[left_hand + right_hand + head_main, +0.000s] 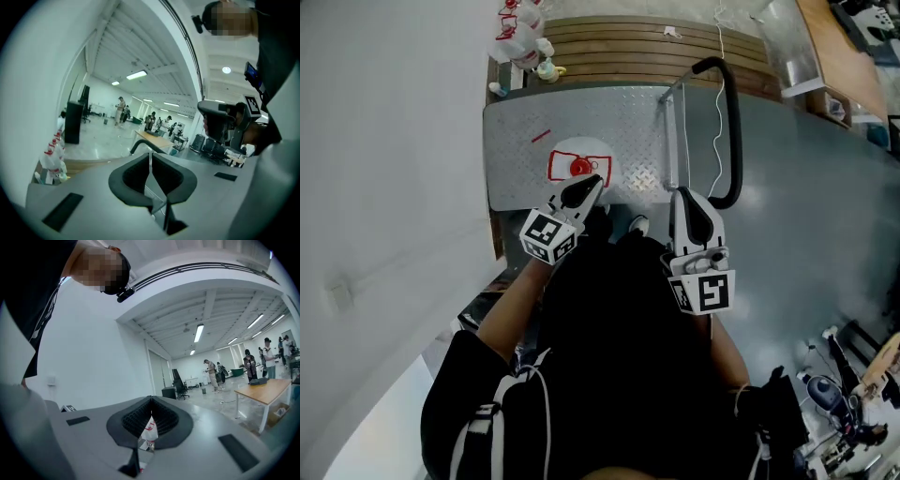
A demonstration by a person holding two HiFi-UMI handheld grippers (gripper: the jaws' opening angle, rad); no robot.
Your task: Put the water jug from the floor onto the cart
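The cart deck (517, 141) is matt, tread-embossed metal; the water jug (579, 167) clear plastic; far slats (628, 47) wooden; right floor (811, 206) glossy.

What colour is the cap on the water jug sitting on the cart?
Red. The cap of the water jug shows best in the head view.

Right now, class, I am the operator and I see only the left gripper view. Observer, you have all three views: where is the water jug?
Observer: The head view shows the water jug standing on the cart, red cap up.
Operator: My view shows the right claw from outside only. Is it holding anything?
Observer: No. In the right gripper view the right claw has its jaws together, with nothing gripped between them.
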